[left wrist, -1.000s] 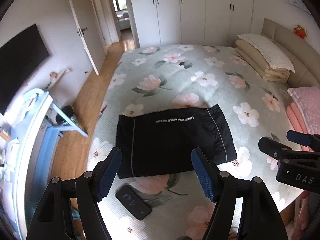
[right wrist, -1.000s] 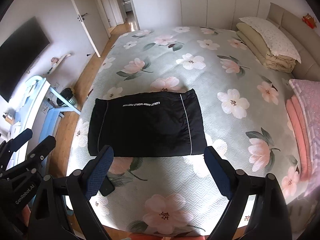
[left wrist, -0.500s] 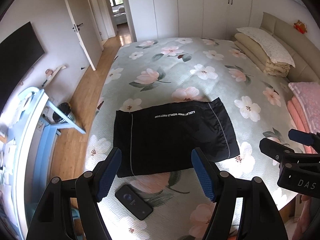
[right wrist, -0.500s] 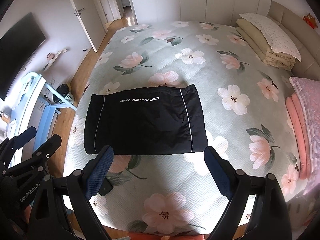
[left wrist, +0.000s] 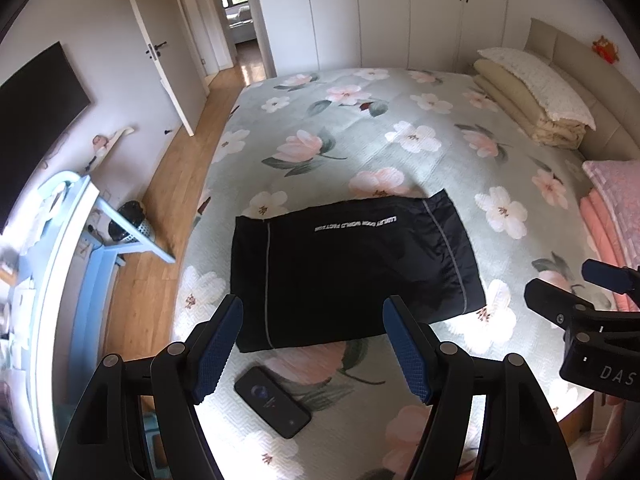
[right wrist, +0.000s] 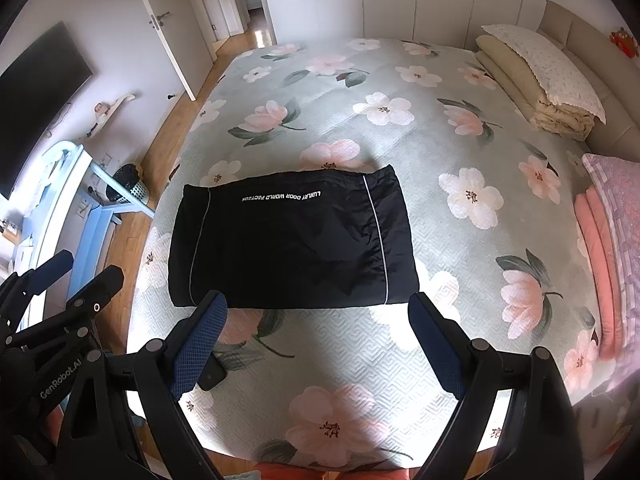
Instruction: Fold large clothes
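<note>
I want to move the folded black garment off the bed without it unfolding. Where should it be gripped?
Probably the black garment is best pinched at its two near corners, coming from the near bed edge: left gripper at one corner, right gripper at the other. It lies flat, rectangular, wider than either open gripper.

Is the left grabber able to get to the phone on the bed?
Probably yes. The left gripper is open and empty, and the phone lies bare on the bedspread just below its fingers, beside the black garment, with nothing over it or in the way.
</note>
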`<action>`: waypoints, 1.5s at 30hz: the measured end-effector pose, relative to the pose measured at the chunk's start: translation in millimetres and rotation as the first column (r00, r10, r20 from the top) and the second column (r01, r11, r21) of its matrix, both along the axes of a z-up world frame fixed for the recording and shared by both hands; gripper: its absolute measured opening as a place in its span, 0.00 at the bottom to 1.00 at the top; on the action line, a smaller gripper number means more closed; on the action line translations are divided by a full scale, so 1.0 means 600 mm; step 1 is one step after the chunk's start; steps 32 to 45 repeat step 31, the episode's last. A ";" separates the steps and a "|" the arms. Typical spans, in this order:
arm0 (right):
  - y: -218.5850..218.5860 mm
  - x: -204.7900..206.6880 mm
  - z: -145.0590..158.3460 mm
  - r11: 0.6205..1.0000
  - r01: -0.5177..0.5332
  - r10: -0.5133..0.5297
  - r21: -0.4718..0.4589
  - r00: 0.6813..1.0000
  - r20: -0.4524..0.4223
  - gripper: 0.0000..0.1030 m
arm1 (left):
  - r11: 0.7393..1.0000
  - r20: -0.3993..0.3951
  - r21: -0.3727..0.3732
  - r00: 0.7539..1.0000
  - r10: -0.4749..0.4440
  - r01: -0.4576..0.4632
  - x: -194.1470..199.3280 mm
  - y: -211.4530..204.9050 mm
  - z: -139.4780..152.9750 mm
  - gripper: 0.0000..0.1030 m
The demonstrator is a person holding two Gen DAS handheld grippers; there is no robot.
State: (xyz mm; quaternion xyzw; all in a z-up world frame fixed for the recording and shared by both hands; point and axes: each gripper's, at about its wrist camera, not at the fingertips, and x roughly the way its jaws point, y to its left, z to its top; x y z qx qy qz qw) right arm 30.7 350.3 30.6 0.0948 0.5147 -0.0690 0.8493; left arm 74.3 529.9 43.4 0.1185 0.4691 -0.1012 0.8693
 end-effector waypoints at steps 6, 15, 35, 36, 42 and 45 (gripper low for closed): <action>-0.002 0.006 -0.009 1.000 0.005 -0.005 0.008 1.000 -0.017 0.90 | 0.999 0.006 0.036 1.000 0.006 -0.006 0.011 -0.007 -0.006 0.72; 0.000 0.010 -0.014 1.000 0.009 -0.009 0.008 1.000 -0.025 0.90 | 0.999 0.006 0.049 1.000 0.009 -0.009 0.017 -0.011 -0.011 0.72; -0.009 0.018 -0.035 1.000 0.014 -0.013 0.006 0.998 -0.054 0.90 | 0.997 0.023 0.061 0.999 0.041 -0.042 0.018 -0.005 -0.024 0.72; -0.009 0.018 -0.035 1.000 0.014 -0.013 0.006 0.998 -0.054 0.90 | 0.997 0.023 0.061 0.999 0.041 -0.042 0.018 -0.005 -0.024 0.72; -0.009 0.018 -0.035 1.000 0.014 -0.013 0.006 0.998 -0.054 0.90 | 0.997 0.023 0.061 0.999 0.041 -0.042 0.018 -0.005 -0.024 0.72; -0.009 0.018 -0.035 1.000 0.014 -0.013 0.006 0.998 -0.054 0.90 | 0.997 0.023 0.061 0.999 0.041 -0.042 0.018 -0.005 -0.024 0.72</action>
